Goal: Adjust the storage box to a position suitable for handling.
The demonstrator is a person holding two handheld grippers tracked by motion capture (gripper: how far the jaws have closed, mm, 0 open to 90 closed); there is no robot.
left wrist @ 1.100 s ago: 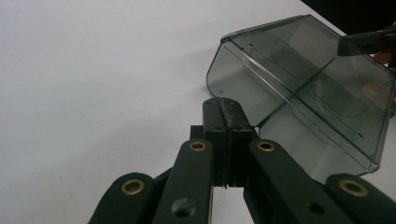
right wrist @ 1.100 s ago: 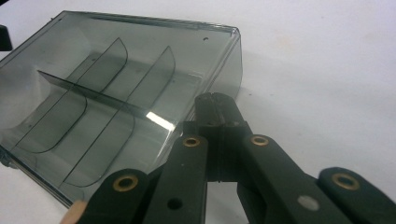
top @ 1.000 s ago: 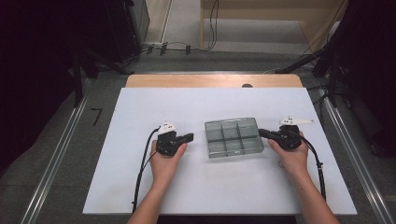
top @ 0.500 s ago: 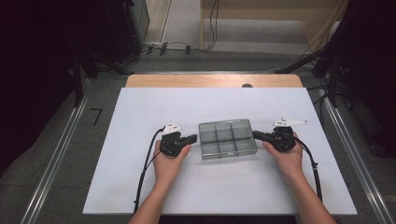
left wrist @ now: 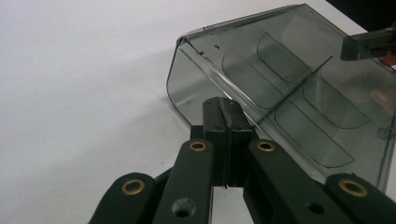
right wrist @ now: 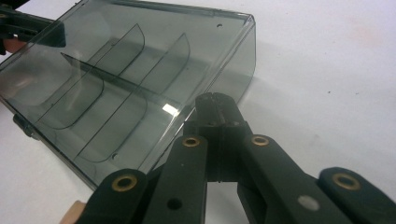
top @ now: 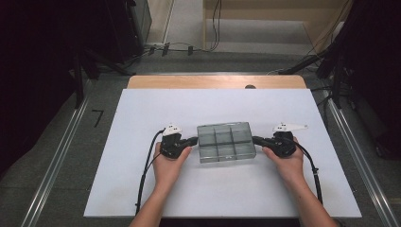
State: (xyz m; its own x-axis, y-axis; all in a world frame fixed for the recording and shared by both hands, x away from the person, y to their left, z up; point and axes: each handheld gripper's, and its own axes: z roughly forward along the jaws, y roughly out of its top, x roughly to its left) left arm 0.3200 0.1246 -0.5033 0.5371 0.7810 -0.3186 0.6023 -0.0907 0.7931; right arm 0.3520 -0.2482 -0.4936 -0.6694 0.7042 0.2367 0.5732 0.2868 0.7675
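A clear smoky-grey plastic box with inner dividers lies flat on the white table, in front of the person. My left gripper is shut, its tip against the box's left end wall. My right gripper is shut too, its tip at the box's right end. In the left gripper view the closed jaws meet the box at its near wall, with the right gripper at the far end. In the right gripper view the closed jaws touch the box at its rim.
A wooden strip runs along the table's far edge. Metal rails flank the table on both sides. Cables lie on the floor beyond. White tabletop stretches behind the box and to both sides of the hands.
The right gripper has moved left and the box has slid a little left and nearer to the person. The left gripper has barely moved.
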